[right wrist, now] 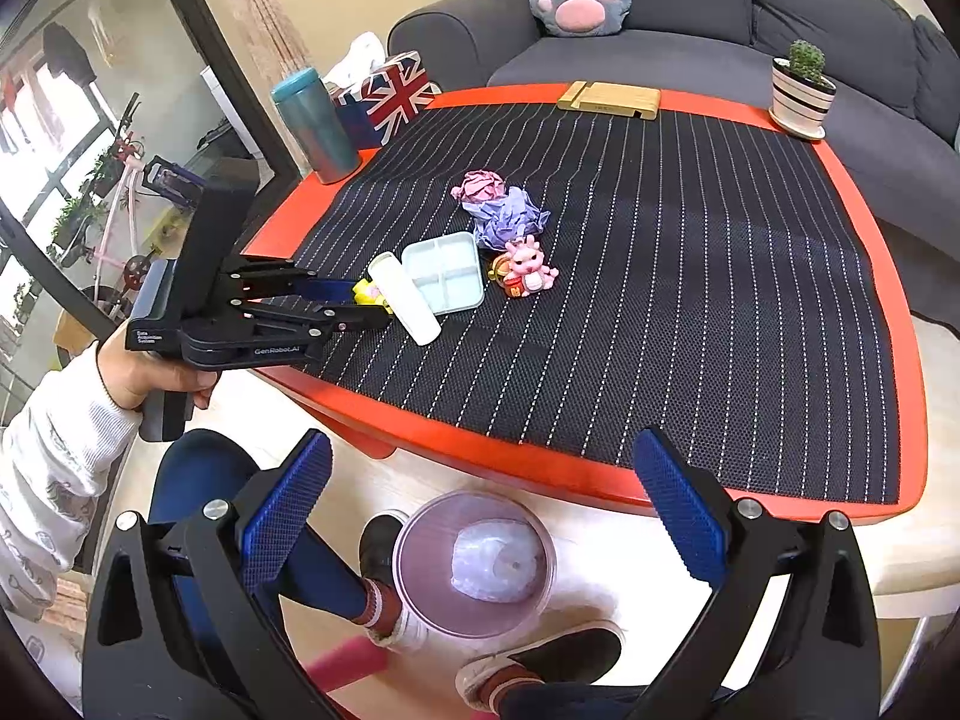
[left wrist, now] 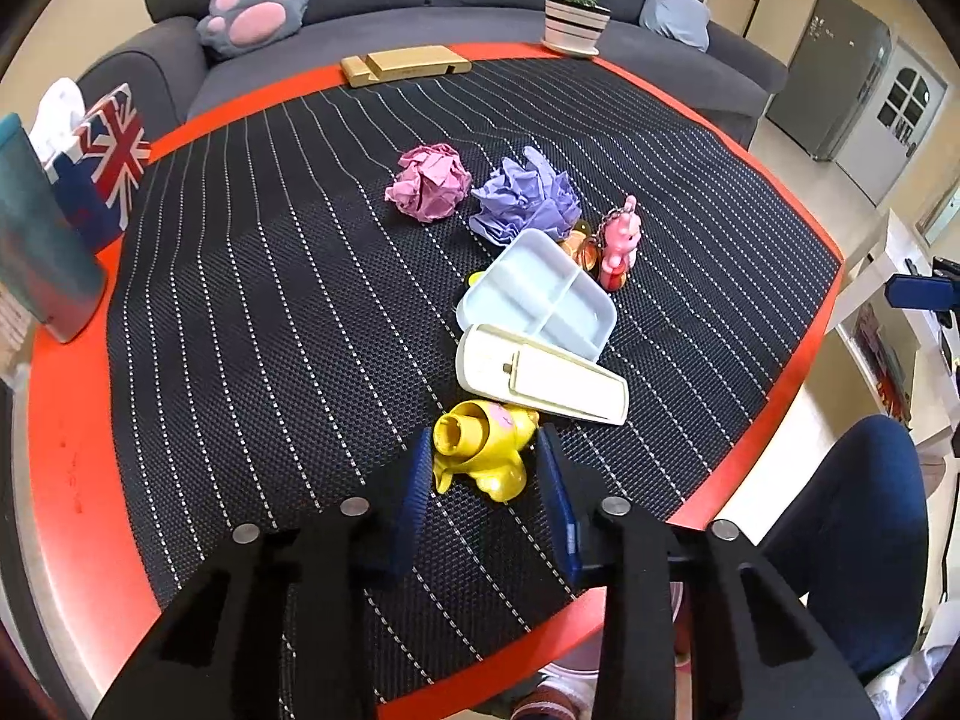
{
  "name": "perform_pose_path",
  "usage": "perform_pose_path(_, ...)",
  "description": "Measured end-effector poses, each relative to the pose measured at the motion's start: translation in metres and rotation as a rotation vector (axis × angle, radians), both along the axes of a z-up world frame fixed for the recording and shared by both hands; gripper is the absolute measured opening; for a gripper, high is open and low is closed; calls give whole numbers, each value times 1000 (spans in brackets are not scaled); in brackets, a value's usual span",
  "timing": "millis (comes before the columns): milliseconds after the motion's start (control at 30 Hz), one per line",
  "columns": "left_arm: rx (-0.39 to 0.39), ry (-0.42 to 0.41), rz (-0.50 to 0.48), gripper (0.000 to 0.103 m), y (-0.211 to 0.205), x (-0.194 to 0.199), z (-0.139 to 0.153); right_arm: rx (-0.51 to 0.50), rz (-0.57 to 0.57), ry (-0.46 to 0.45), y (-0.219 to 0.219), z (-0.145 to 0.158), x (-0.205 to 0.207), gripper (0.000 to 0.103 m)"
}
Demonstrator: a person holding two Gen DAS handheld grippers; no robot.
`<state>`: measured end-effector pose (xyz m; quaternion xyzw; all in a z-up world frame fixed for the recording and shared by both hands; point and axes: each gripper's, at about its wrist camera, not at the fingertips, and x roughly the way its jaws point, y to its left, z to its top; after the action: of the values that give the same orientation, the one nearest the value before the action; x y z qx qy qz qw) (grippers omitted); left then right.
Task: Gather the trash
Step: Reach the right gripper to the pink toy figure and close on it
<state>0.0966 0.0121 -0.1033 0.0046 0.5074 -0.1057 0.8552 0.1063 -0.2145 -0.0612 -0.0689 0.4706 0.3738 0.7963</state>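
Two paper balls: pink (left wrist: 429, 181), purple (left wrist: 528, 195); two toys: yellow (left wrist: 486, 447), pink (left wrist: 621, 240).

Ahead of the left gripper (left wrist: 485, 474), a yellow plastic toy (left wrist: 483, 450) sits between its jaws; the white oblong case (left wrist: 540, 375) blocks beyond, with bare black striped mat (left wrist: 270, 330) leftward.

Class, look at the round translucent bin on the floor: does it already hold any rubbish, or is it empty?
Not empty. The round translucent bin by the red table holds one pale crumpled wad at its bottom; nothing else shows inside.
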Motion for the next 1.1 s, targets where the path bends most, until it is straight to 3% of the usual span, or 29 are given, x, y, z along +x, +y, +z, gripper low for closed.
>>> perform_pose_path(633,-49,-56,87,31,15,-21,34,-19,32,-33,25,2,27,99)
perform_pose_path(1100,-63,-92,87,31,13,-29,57,-80,126,-92,65,-9,70,99)
